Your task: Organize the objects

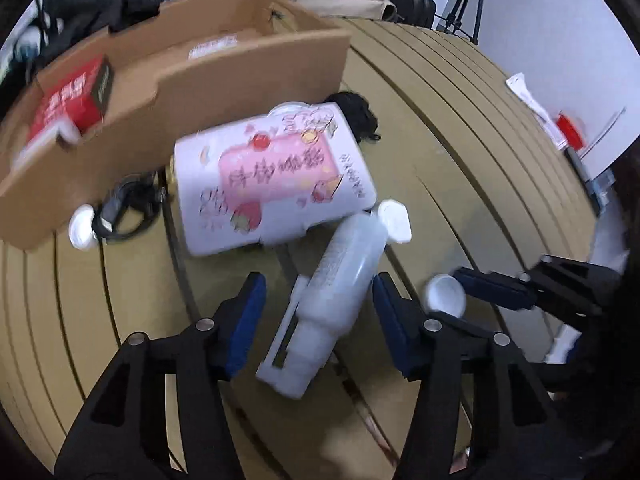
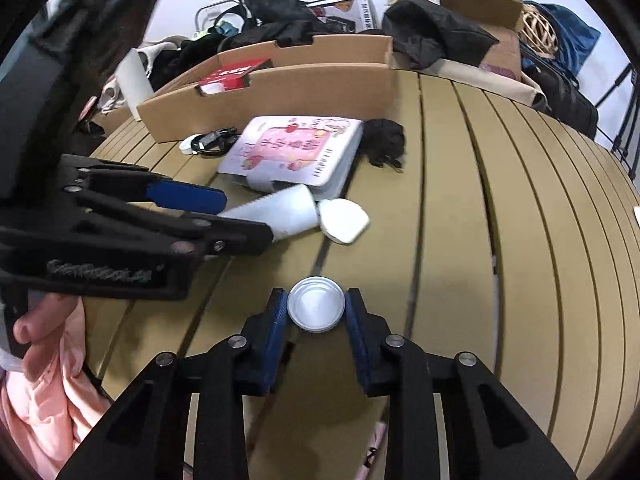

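Observation:
A white plastic bottle (image 1: 340,280) lies on the slatted table between the open fingers of my left gripper (image 1: 318,292); neither pad touches it. Its white flip cap (image 1: 394,220) points away from me. The bottle also shows in the right wrist view (image 2: 284,212), with its cap (image 2: 344,220). My right gripper (image 2: 316,310) is shut on a small round white lid (image 2: 316,309), held just above the table. The same lid shows in the left wrist view (image 1: 445,294). A pink and white box (image 1: 272,180) lies behind the bottle.
A long cardboard tray (image 1: 248,68) at the back holds a red box (image 1: 72,100). A black cable (image 1: 124,208) and a white cap (image 1: 82,226) lie before it. A black cloth (image 1: 358,114) sits beside the pink box. Papers and a red lid (image 1: 570,130) lie far right.

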### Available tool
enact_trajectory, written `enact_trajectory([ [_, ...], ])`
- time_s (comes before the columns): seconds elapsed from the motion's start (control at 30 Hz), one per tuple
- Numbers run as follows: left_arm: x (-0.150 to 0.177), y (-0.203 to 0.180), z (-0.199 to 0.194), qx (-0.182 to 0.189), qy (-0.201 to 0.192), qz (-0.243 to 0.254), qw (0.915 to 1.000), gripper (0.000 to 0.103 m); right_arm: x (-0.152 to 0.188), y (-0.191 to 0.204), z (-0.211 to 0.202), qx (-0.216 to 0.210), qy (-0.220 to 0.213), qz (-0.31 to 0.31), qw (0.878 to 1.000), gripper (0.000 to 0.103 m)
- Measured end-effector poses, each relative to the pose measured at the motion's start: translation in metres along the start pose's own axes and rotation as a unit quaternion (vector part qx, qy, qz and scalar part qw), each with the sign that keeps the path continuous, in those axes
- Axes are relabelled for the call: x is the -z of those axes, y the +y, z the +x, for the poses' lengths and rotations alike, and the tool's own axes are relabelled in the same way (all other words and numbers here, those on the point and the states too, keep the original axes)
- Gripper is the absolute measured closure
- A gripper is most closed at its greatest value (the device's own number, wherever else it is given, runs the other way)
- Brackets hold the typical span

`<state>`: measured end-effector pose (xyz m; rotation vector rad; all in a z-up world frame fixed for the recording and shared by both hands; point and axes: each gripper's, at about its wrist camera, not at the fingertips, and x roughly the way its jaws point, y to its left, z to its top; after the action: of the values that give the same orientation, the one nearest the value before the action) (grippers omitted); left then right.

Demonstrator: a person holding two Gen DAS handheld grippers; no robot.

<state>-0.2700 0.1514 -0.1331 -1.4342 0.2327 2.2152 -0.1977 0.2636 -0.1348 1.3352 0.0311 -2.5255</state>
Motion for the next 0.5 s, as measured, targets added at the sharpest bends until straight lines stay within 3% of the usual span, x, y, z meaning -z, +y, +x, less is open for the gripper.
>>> enact_trajectory([
  [0.1,0.007,-0.014,-0.003,-0.011,0.002,0.025,0.9996,0.071,0.002,-0.006,-0.008,0.000,0.004,0.009,1.000,0.071],
  [0.3,0.041,-0.017,-0.040,0.012,-0.027,-0.004,0.9996,0.072,0.011,-0.007,-0.043,0.009,-0.010,0.006,1.000,0.071],
  [0.5,0.058,0.012,-0.107,0.078,-0.073,-0.074,0.9915,0.072,0.014,-0.009,-0.070,-0.022,-0.018,0.026,0.999,0.071],
])
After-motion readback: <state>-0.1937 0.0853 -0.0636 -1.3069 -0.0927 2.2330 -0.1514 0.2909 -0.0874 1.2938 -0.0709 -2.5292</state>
